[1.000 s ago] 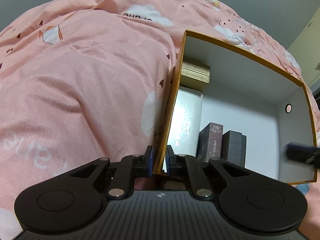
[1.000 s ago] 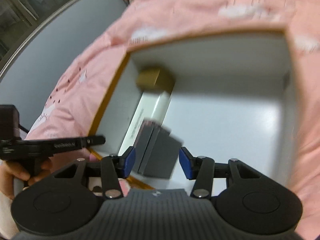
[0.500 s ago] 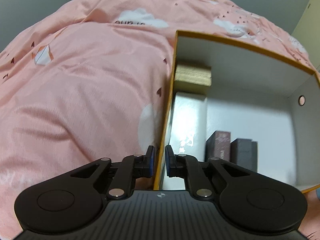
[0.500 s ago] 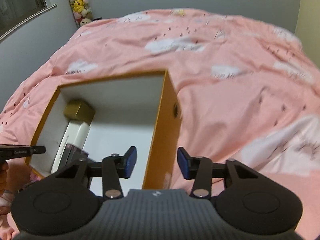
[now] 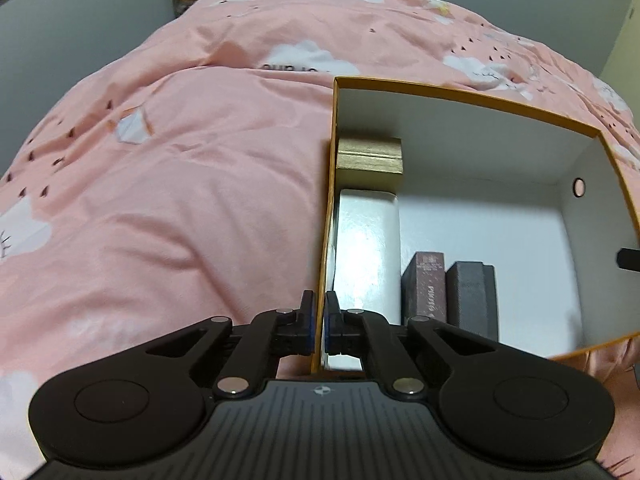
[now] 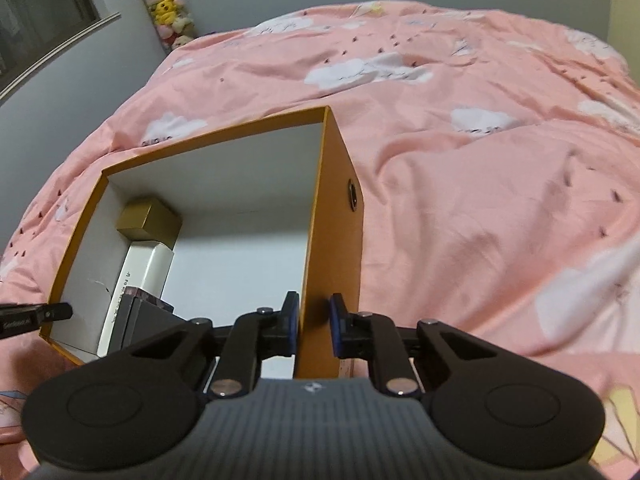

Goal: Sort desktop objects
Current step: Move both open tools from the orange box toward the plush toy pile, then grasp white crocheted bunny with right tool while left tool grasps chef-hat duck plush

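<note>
Left claw (image 5: 319,322) pinched narrow on the orange box's (image 5: 326,216) left wall, box sitting on the pink bed (image 5: 160,200). Along that wall inside: gold box (image 5: 370,158) at far corner, white carton (image 5: 366,248), then mauve box (image 5: 424,286) and grey box (image 5: 470,298) side by side.

Right claw (image 6: 314,326) straddles the box's right wall (image 6: 332,240), part-open, left pad touching, right pad just beside. Plush toys (image 6: 170,4) at far wall.
</note>
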`<action>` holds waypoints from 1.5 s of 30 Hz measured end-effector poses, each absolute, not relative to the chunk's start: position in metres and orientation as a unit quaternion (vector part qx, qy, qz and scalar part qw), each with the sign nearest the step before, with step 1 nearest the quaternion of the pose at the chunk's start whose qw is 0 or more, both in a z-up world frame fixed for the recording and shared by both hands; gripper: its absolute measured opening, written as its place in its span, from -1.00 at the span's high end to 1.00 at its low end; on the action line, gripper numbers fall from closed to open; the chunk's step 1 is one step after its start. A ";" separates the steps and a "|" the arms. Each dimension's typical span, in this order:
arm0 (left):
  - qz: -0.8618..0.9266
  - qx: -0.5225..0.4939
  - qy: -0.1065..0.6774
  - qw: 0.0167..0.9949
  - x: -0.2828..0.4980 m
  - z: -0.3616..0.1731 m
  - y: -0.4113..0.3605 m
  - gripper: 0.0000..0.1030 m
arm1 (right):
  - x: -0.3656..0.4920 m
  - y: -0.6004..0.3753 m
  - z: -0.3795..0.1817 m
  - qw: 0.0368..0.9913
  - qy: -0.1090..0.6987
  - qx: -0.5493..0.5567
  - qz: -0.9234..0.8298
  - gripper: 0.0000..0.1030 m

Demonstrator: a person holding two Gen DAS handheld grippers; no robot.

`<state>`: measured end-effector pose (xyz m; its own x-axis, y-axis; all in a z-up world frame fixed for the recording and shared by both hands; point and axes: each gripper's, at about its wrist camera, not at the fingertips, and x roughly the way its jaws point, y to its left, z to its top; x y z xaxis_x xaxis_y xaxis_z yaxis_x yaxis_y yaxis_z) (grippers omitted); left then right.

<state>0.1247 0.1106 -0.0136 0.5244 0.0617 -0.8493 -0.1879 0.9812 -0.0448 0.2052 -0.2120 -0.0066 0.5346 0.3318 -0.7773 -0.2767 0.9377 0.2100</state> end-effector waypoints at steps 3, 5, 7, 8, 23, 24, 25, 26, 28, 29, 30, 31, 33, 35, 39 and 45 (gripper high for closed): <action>0.073 -0.061 0.481 0.871 0.125 -0.013 0.109 0.94 | 0.218 -0.212 -0.010 0.870 0.457 0.030 0.183 0.67; 0.074 -0.058 0.480 0.872 0.127 -0.012 0.106 0.94 | 0.223 -0.219 -0.014 0.866 0.462 0.049 0.187 0.66; 0.075 -0.059 0.481 0.872 0.128 -0.013 0.106 0.94 | 0.221 -0.223 -0.016 0.866 0.460 0.058 0.189 0.65; 0.075 -0.062 0.482 0.871 0.128 -0.013 0.107 0.94 | 0.217 -0.222 -0.015 0.868 0.456 0.056 0.189 0.65; 0.012 -0.055 0.423 0.904 0.061 0.041 0.098 0.90 | 0.108 -0.197 0.036 0.916 0.318 0.027 0.244 0.40; 0.003 -0.047 0.427 0.903 0.055 0.042 0.095 0.88 | 0.099 -0.193 0.037 0.913 0.320 0.020 0.252 0.39; -0.009 -0.039 0.433 0.901 0.049 0.042 0.093 0.81 | 0.092 -0.188 0.036 0.909 0.324 0.014 0.262 0.37; -0.021 -0.031 0.440 0.897 0.043 0.041 0.090 0.75 | 0.084 -0.182 0.035 0.902 0.332 0.009 0.277 0.37; -0.038 -0.022 0.459 0.888 0.031 0.037 0.087 0.67 | 0.073 -0.172 0.029 0.880 0.360 0.005 0.310 0.37; -0.046 -0.022 0.472 0.880 0.026 0.033 0.086 0.58 | 0.070 -0.165 0.024 0.863 0.381 0.005 0.332 0.37; -0.046 -0.026 0.487 0.872 0.023 0.029 0.088 0.56 | 0.067 -0.159 0.020 0.848 0.401 0.008 0.347 0.38; -0.037 -0.036 0.504 0.862 0.022 0.023 0.090 0.55 | 0.065 -0.154 0.015 0.835 0.420 0.013 0.355 0.37; -0.020 -0.063 0.533 0.843 0.021 0.011 0.098 0.54 | 0.064 -0.144 0.004 0.807 0.459 0.016 0.370 0.38; -0.008 -0.092 0.549 0.830 0.022 0.000 0.106 0.44 | 0.062 -0.144 -0.001 0.806 0.468 0.012 0.362 0.37; 0.015 -0.134 0.564 0.814 0.021 -0.021 0.117 0.08 | 0.068 -0.157 -0.019 0.802 0.499 0.030 0.327 0.23; 0.006 -0.198 0.591 0.782 0.018 -0.040 0.119 0.15 | 0.063 -0.143 -0.028 0.775 0.523 0.037 0.352 0.21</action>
<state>0.0181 0.1194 -0.0398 0.3023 -0.2240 -0.9265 -0.2442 0.9214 -0.3024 0.0630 -0.1434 -0.0275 0.2054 0.5836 -0.7856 -0.5070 0.7501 0.4247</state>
